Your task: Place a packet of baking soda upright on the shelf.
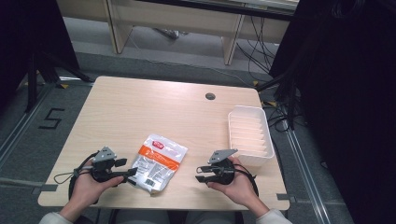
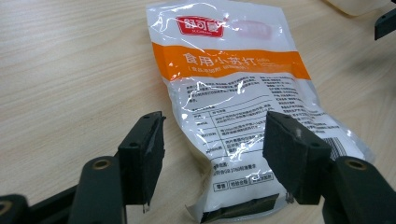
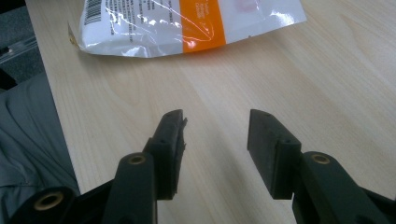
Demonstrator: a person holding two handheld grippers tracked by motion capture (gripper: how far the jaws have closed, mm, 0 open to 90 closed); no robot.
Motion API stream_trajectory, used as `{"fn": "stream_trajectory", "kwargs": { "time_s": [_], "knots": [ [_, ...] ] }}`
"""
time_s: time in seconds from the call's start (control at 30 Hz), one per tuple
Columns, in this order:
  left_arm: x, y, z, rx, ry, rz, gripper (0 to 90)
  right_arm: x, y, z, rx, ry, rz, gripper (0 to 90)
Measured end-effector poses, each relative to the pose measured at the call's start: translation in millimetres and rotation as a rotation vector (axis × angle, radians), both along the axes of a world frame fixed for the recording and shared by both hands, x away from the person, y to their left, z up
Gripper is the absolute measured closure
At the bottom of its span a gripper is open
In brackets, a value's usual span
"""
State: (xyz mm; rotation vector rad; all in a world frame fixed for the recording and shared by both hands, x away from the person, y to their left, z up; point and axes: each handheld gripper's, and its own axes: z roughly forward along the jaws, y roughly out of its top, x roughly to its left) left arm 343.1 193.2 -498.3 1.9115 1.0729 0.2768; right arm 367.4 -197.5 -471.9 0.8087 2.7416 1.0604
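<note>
A white and orange snack pouch [image 1: 158, 162] lies flat near the table's front edge, between the two hands. My left gripper [image 1: 127, 167] points right at it. In the left gripper view this gripper [image 2: 215, 121] is open, its jaws straddling the pouch's [image 2: 233, 93] near end; a gap shows beside the left jaw. My right gripper [image 1: 201, 173] sits to the right of the pouch, pointing left, a short way off. In the right gripper view it [image 3: 215, 119] stands open over bare wood, with the pouch [image 3: 187, 18] farther ahead.
A white ribbed tray [image 1: 246, 108] stands at the table's right side, just beyond the right hand. A round cable hole [image 1: 210, 96] sits in the tabletop at the back. The table's front edge runs close under both hands, and grey trousers [image 3: 28, 140] lie past it.
</note>
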Motion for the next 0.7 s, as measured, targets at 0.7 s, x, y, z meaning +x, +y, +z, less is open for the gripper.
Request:
{"fn": "stream_trajectory", "kwargs": {
  "time_s": [0.7],
  "knots": [
    [-0.3, -0.6, -0.9, -0.002, 0.003, -0.011, 38.2, 30.7, 21.5, 7.9, 0.032, -0.013, -0.014, 52.2]
  ]
}}
